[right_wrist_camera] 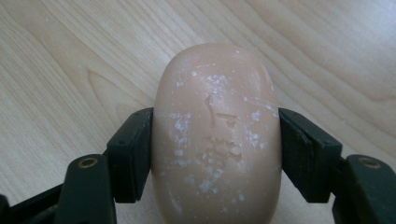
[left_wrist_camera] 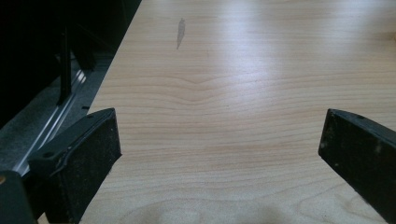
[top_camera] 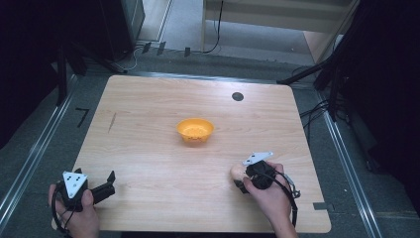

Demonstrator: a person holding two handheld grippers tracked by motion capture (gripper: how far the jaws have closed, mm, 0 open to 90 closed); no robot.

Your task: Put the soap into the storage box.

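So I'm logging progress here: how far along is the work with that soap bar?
Done: the right claw is shut on the soap bar, both pads pressing its sides. In hand: the bar sits low over the table. Left, probably: carrying it to the orange bowl. The left claw waits open.

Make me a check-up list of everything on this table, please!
Surface: pale wooden table with a dark streak near its left side and a round dark spot far right.
Job's things: peach-coloured oval soap bar, speckled white, clamped at both sides; orange bowl mid-table, apart from it.
Clutter: nothing seen.
Grippers: right gripper shut on the soap; left gripper open over bare wood at the table's near left corner.
Cables: black cable trailing from the right gripper; another cable on the floor beyond the table.
Surroundings: dark stands, grey floor, metal rails.
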